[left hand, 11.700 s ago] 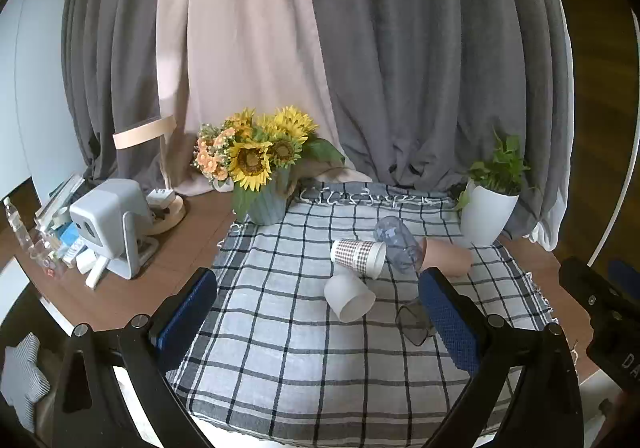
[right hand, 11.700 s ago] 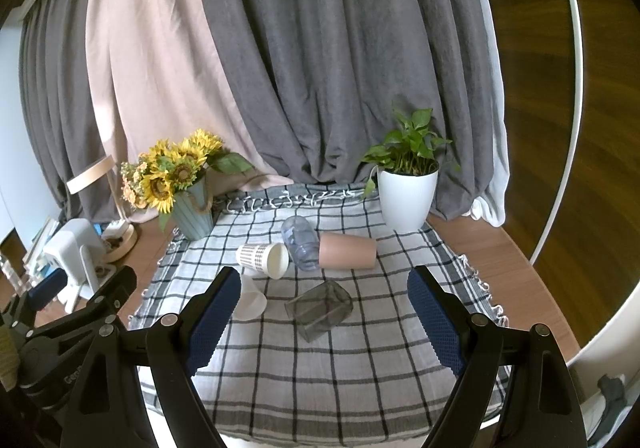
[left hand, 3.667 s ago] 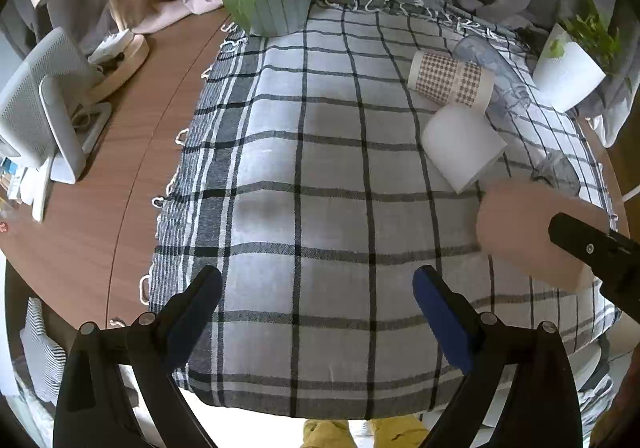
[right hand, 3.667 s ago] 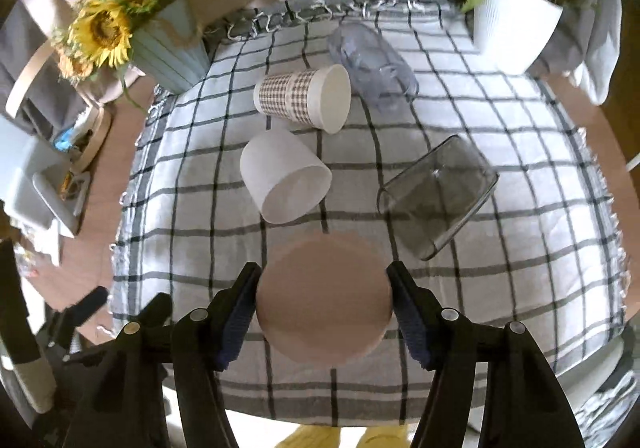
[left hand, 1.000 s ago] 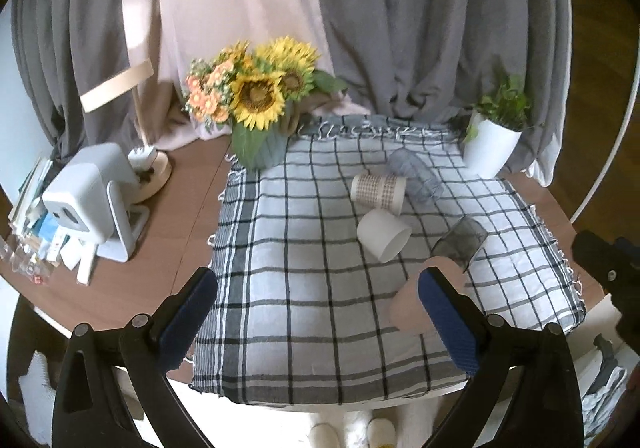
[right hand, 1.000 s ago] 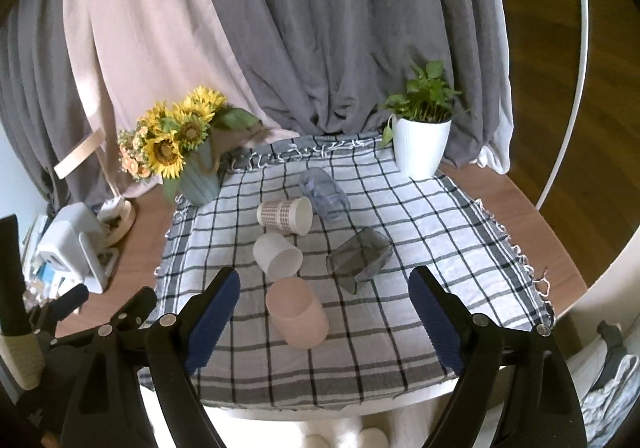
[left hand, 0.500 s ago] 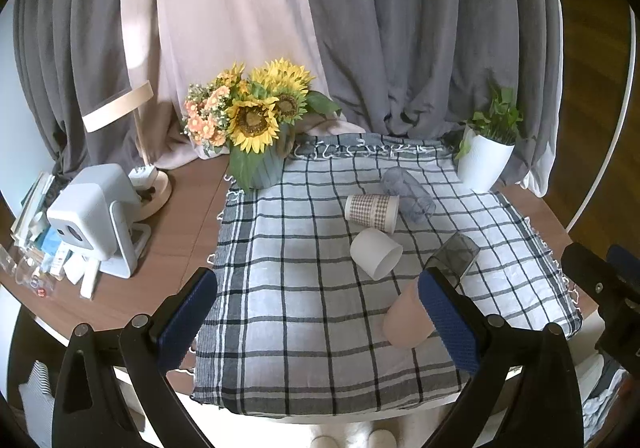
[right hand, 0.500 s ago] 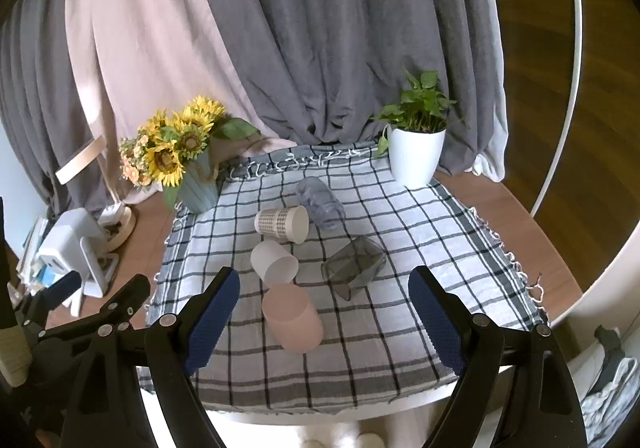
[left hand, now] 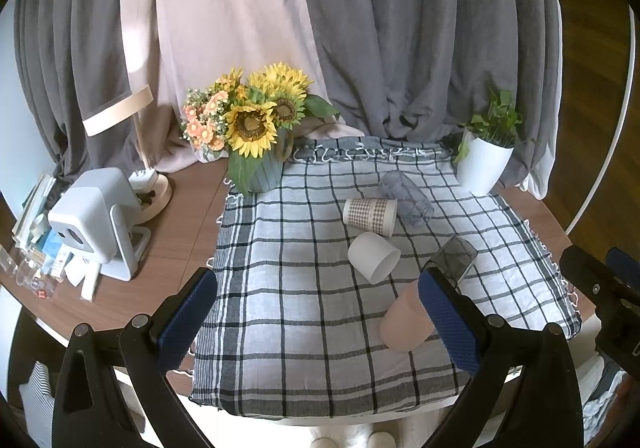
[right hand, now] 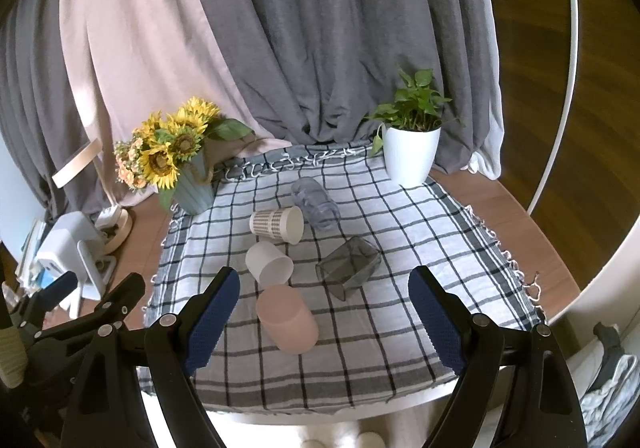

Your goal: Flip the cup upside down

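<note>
Checked cloth (right hand: 400, 232) carries the pink cup (right hand: 287, 318) mouth-down, so it's flipped. Left gripper (left hand: 316, 318) and right gripper (right hand: 324, 322) both gape wide, holding nothing.

Soft daylight fills both pictures, and it is bright enough to see well. A pale patch glows on the pink curtain (left hand: 224, 7) at the upper left. Shadows on the checked cloth (right hand: 400, 215) are faint. The round lens bends straight lines near the edges, and the corners go black. The middle looks sharp.
</note>
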The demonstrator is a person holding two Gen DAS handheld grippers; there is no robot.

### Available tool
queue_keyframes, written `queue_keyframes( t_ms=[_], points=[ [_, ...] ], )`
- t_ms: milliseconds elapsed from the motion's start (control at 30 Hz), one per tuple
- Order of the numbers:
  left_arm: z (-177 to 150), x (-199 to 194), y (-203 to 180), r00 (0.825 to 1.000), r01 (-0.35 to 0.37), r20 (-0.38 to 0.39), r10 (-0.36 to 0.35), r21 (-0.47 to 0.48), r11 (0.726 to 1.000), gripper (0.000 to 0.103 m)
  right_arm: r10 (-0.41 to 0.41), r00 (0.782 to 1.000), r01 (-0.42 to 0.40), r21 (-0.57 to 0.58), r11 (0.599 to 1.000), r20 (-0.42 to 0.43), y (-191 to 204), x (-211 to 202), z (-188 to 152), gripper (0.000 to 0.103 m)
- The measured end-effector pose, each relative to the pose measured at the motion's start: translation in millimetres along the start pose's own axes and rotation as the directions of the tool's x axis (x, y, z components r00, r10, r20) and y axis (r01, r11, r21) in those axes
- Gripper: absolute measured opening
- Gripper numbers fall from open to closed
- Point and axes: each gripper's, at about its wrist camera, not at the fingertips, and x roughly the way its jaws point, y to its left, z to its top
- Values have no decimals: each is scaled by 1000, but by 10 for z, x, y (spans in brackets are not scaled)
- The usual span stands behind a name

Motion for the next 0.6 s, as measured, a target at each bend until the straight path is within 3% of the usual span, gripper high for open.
queue_keyframes(
  t_ms=[600],
  points=[
    [13,2,25,1000,-12,-6,11,-18,1000,103,-5,1000,5,0,1000,-7,9,14,-8,86]
  ],
)
